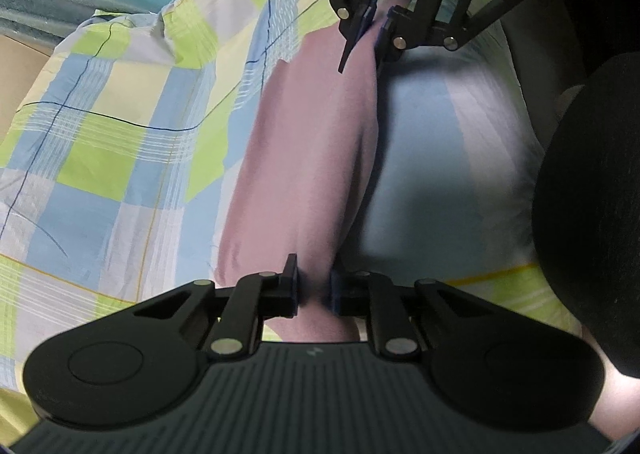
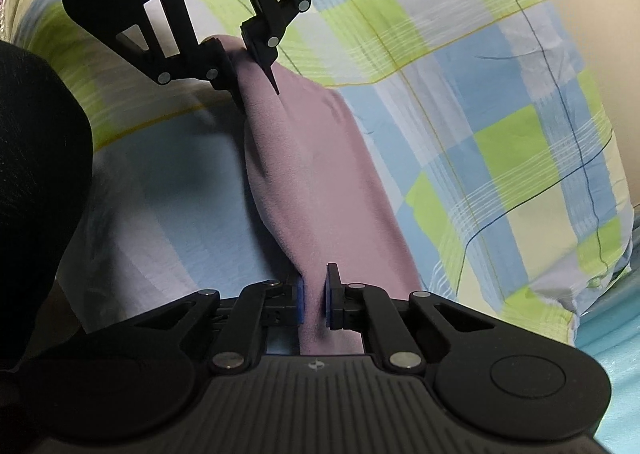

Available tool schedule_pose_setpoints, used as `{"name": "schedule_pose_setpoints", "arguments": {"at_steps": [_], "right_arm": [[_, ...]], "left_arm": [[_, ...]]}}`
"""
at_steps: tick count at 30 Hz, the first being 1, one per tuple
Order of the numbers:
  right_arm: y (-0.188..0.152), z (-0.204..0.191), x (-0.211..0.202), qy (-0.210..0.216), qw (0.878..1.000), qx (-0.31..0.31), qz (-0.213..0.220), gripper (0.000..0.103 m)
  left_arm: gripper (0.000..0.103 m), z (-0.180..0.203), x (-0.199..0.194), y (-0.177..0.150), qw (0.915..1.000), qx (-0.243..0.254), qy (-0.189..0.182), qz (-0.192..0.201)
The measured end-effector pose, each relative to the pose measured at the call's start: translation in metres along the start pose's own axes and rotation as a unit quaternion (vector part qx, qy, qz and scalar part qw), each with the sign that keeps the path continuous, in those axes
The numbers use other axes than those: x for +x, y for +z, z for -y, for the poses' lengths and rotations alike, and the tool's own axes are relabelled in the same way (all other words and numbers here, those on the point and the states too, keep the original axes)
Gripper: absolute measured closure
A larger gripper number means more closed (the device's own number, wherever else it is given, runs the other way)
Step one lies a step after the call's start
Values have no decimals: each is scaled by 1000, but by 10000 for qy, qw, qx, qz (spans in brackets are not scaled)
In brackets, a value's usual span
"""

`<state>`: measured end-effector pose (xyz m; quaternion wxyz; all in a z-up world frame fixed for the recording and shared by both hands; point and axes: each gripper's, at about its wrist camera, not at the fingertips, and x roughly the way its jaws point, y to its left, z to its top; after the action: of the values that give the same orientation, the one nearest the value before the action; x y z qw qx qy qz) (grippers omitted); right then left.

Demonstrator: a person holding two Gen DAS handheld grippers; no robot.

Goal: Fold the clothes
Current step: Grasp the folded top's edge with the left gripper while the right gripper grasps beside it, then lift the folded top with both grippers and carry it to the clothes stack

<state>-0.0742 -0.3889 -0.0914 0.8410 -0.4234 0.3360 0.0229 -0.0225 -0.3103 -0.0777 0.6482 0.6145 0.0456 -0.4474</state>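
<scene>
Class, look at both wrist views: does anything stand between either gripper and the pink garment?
Nothing visible does. The left gripper and the right gripper are each shut on the pink garment, stretched between them above the checked sheet.

Each fisheye camera sits just behind its own claw, looking along the fingers from close range. The two views face each other: both share the pink cloth (image 1: 312, 157) stretched between them and the checked bedsheet (image 2: 500, 101) beneath.
</scene>
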Motion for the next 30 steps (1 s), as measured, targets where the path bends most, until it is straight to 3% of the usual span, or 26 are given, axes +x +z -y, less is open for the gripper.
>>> {"name": "schedule_pose_setpoints", "arguments": {"at_steps": [15,23,30], "right_arm": [[7,19,-28,-274,9996,-39,90,100],[7,50,-63,-695,9975,99,63,100],[-6,75,-107,-1160,9929,211,-134,100]], "left_arm": [[92,-16,-21,10,9991,250,279,196],[92,-39,-42,30,9954,515,594,538],[92,-55,-66,65,9878,798,797,1074]]}}
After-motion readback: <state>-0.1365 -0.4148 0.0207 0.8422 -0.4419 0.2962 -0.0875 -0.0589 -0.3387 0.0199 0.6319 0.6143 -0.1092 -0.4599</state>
